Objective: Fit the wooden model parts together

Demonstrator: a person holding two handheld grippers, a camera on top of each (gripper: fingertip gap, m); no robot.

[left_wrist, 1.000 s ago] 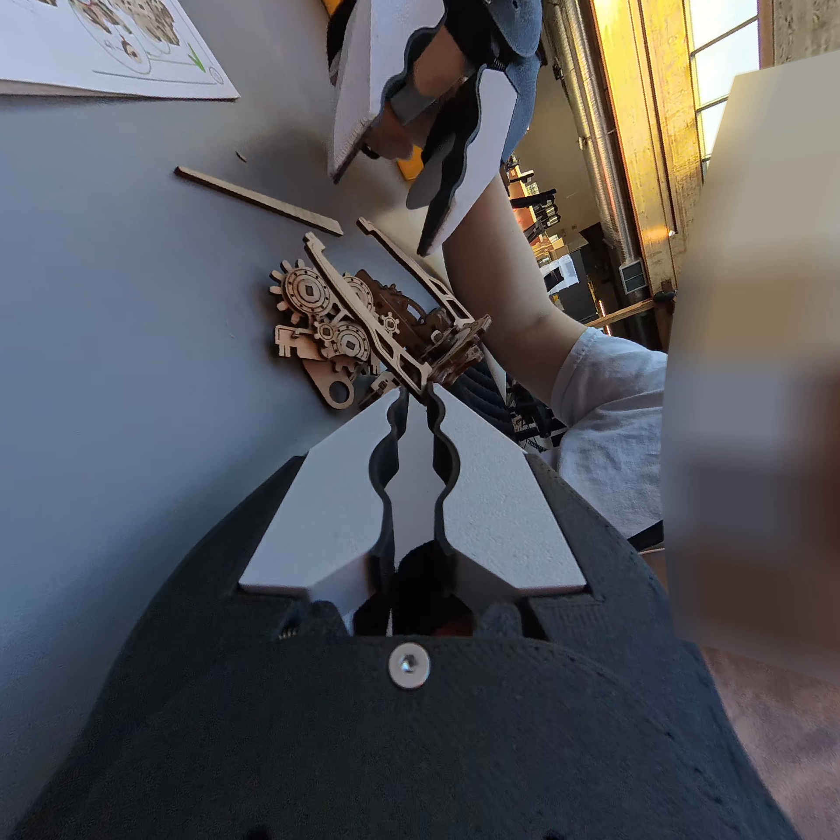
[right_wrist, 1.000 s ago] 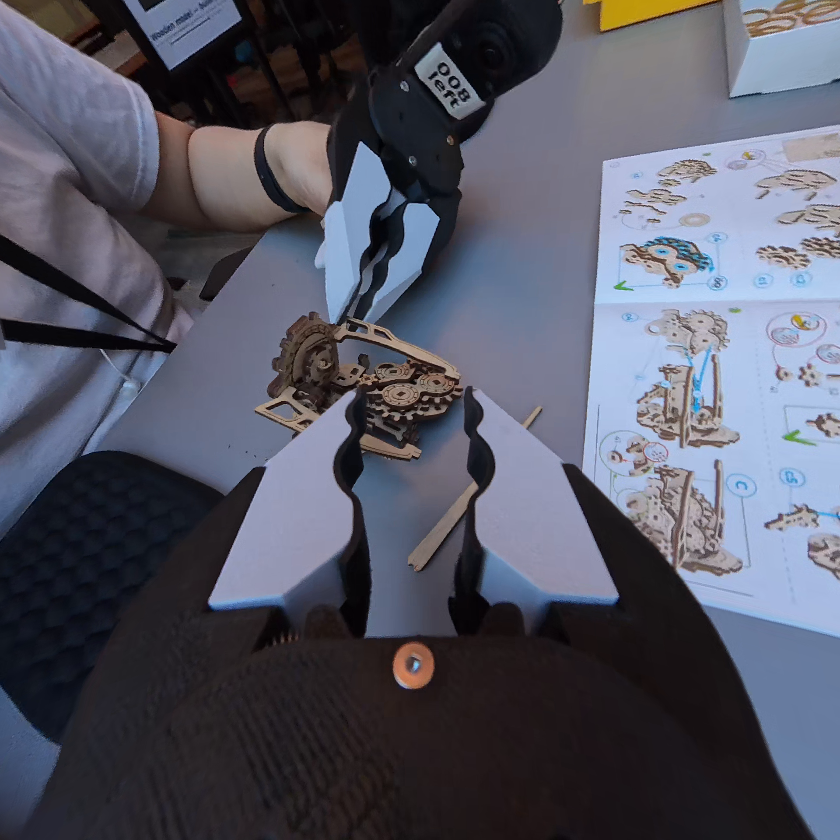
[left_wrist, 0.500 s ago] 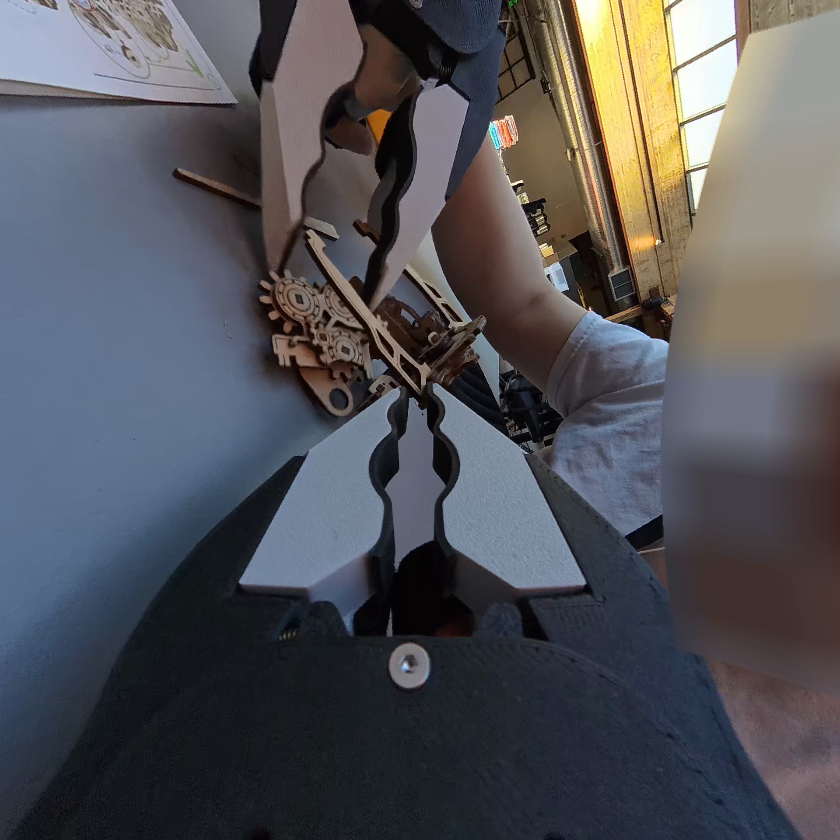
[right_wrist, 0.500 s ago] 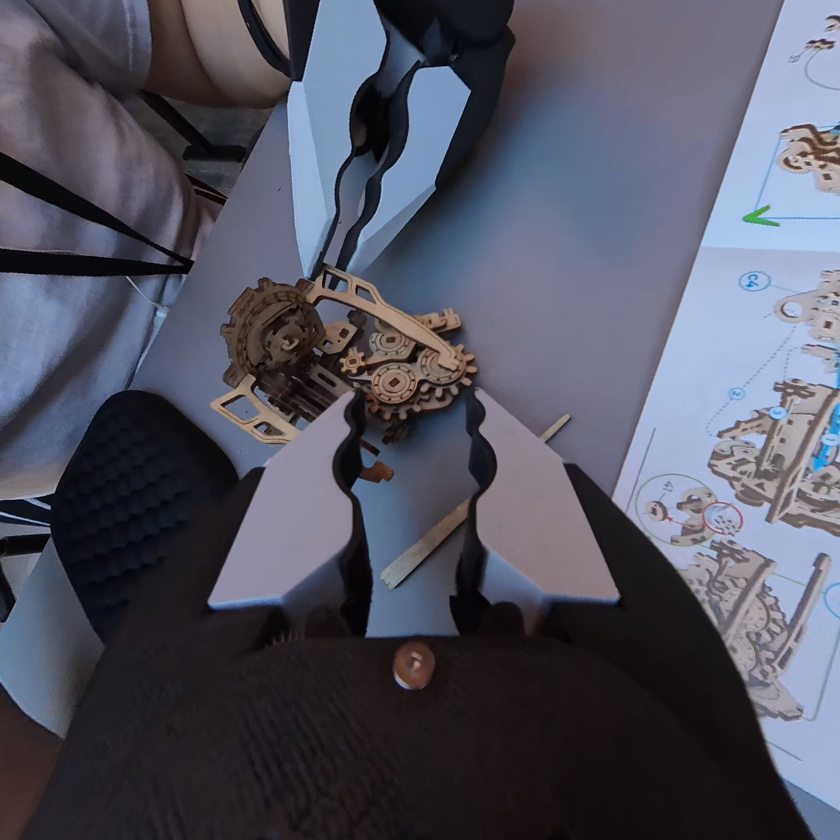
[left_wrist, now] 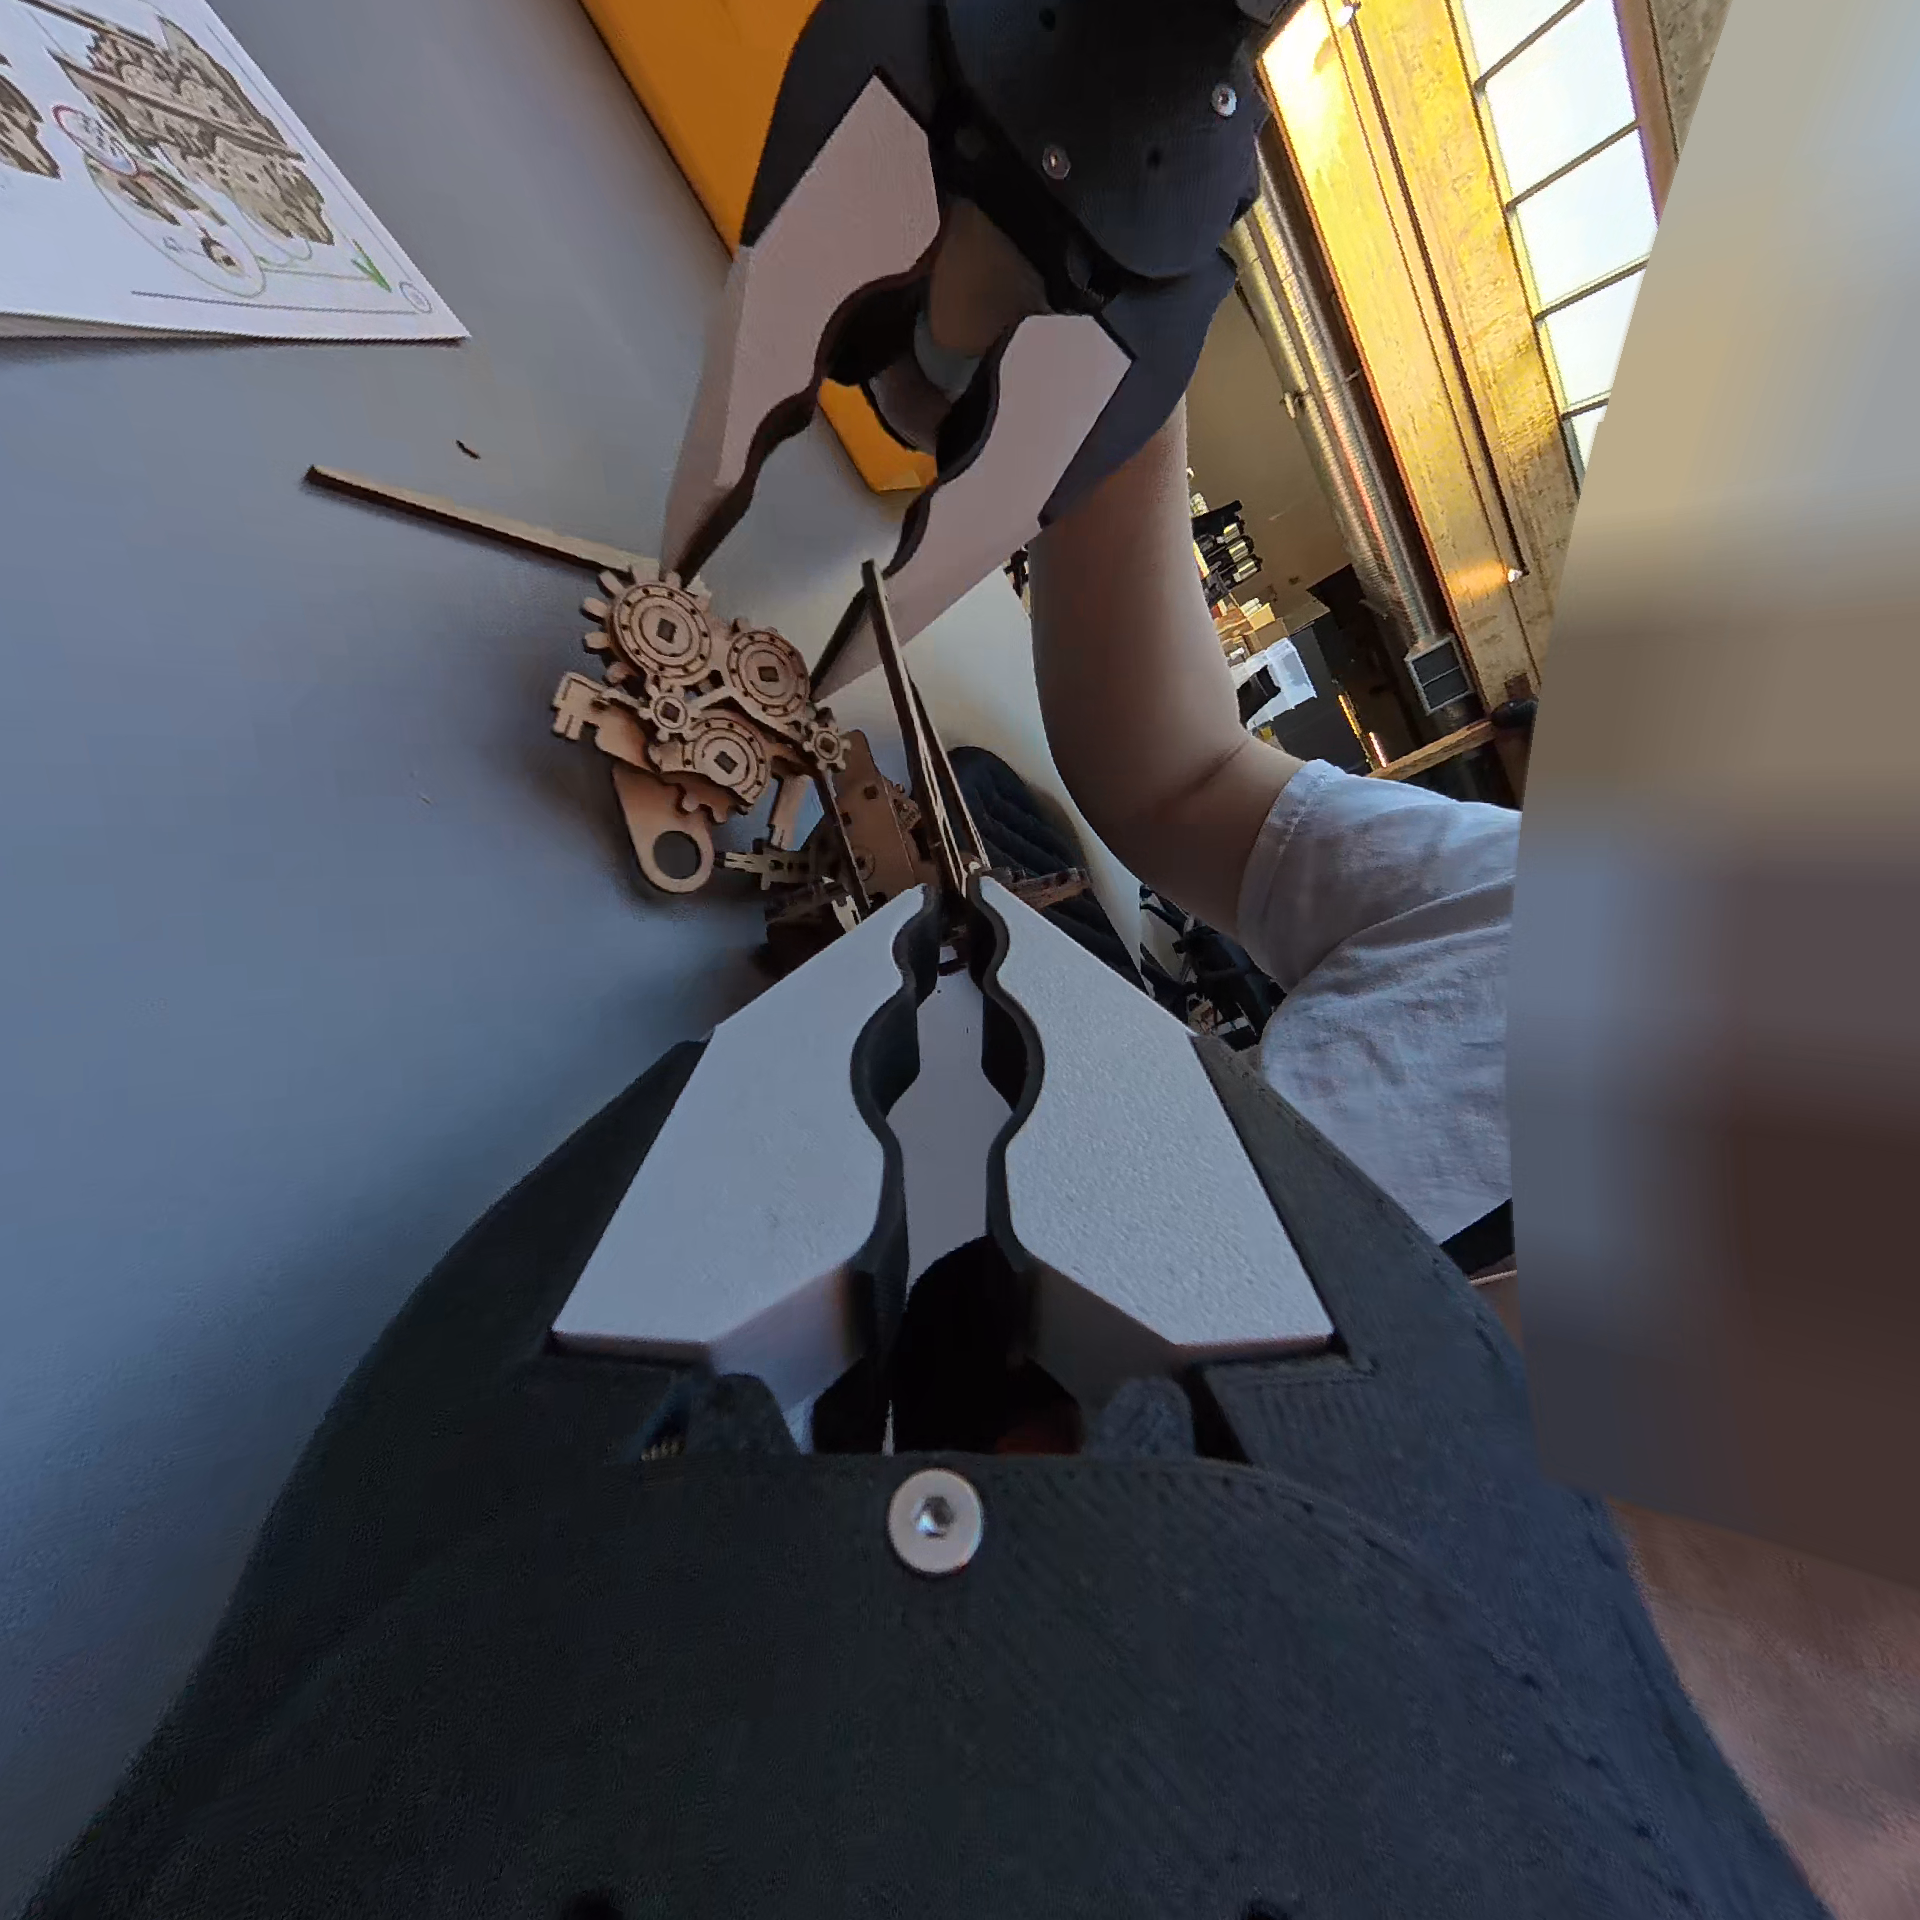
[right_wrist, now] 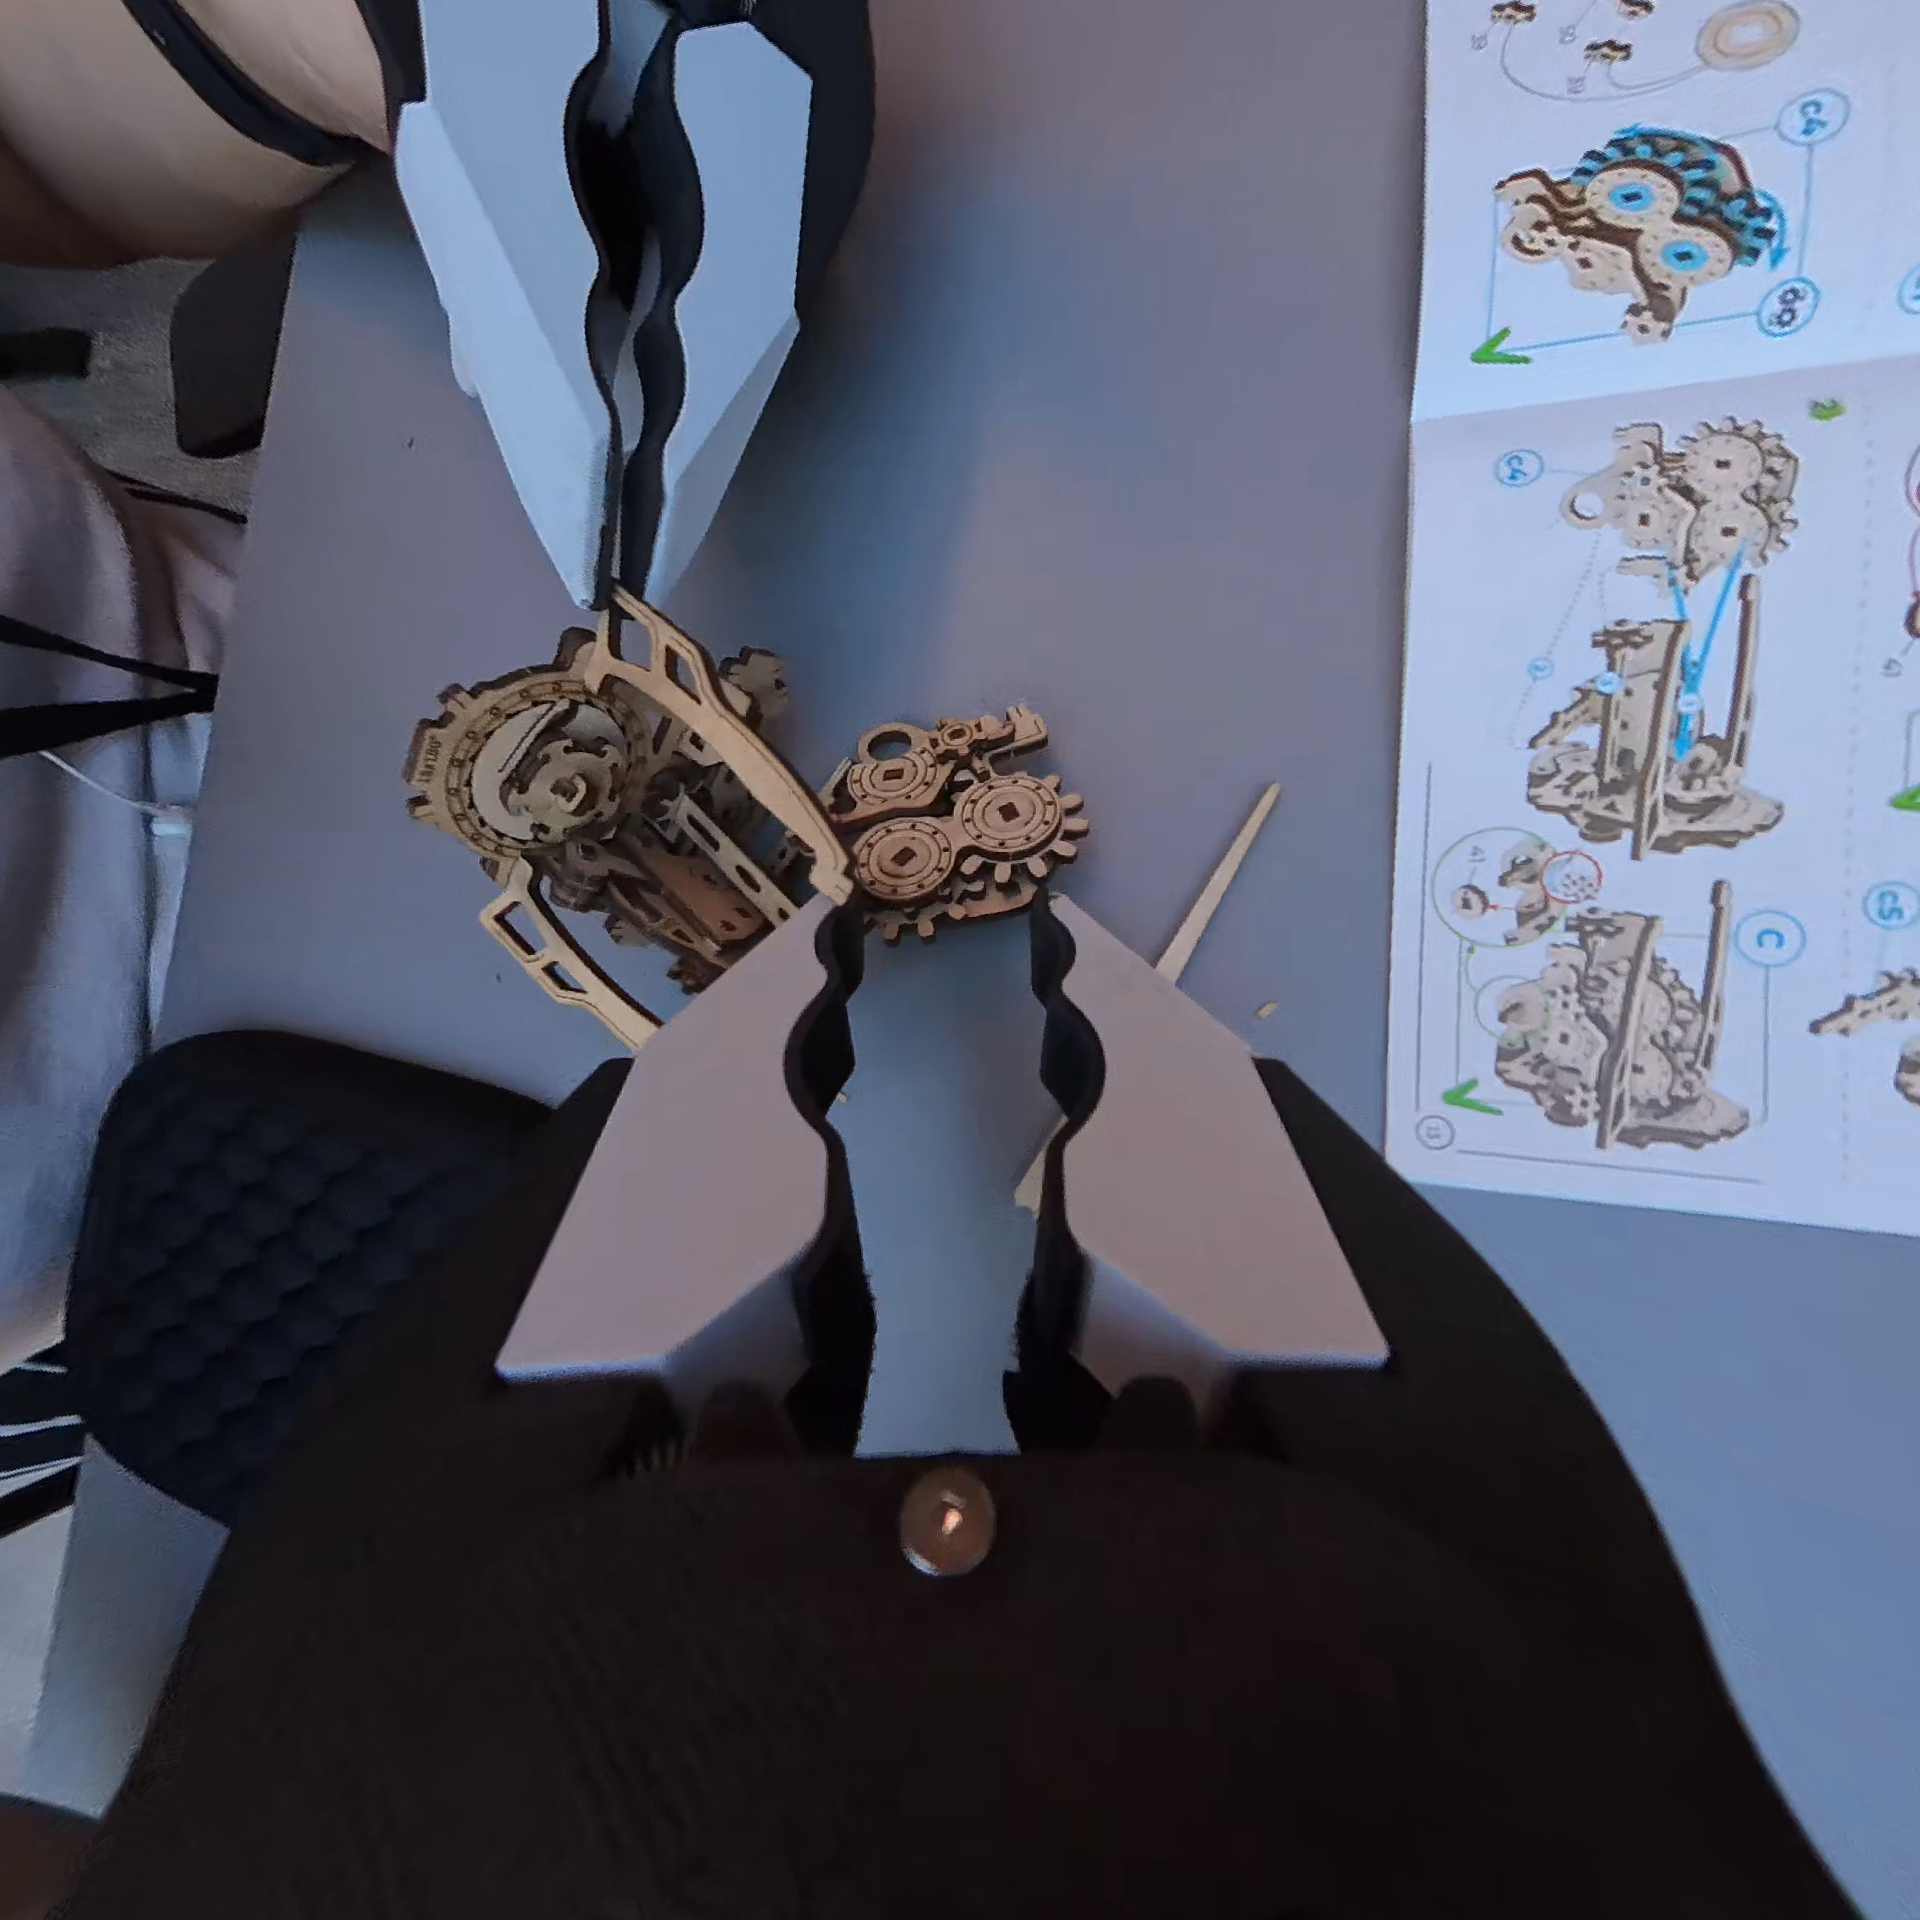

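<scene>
Grey tabletop (right_wrist: 1143, 416), bare toward the far side. Left gripper (left_wrist: 951, 914) pinched on the curved frame strut of the wooden model (right_wrist: 623, 810), near the table edge by the chair. Right gripper (right_wrist: 940, 914) spread wide, straddling one gear cluster (right_wrist: 951, 821). One loose wooden strip (right_wrist: 1221, 878) beside; one instruction sheet (right_wrist: 1662, 727) rightward.

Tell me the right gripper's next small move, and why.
Probably close the right gripper on the gear cluster: its open jaws already flank the cluster's near edge, while the left gripper is shut on the frame piece of the larger assembly.
</scene>
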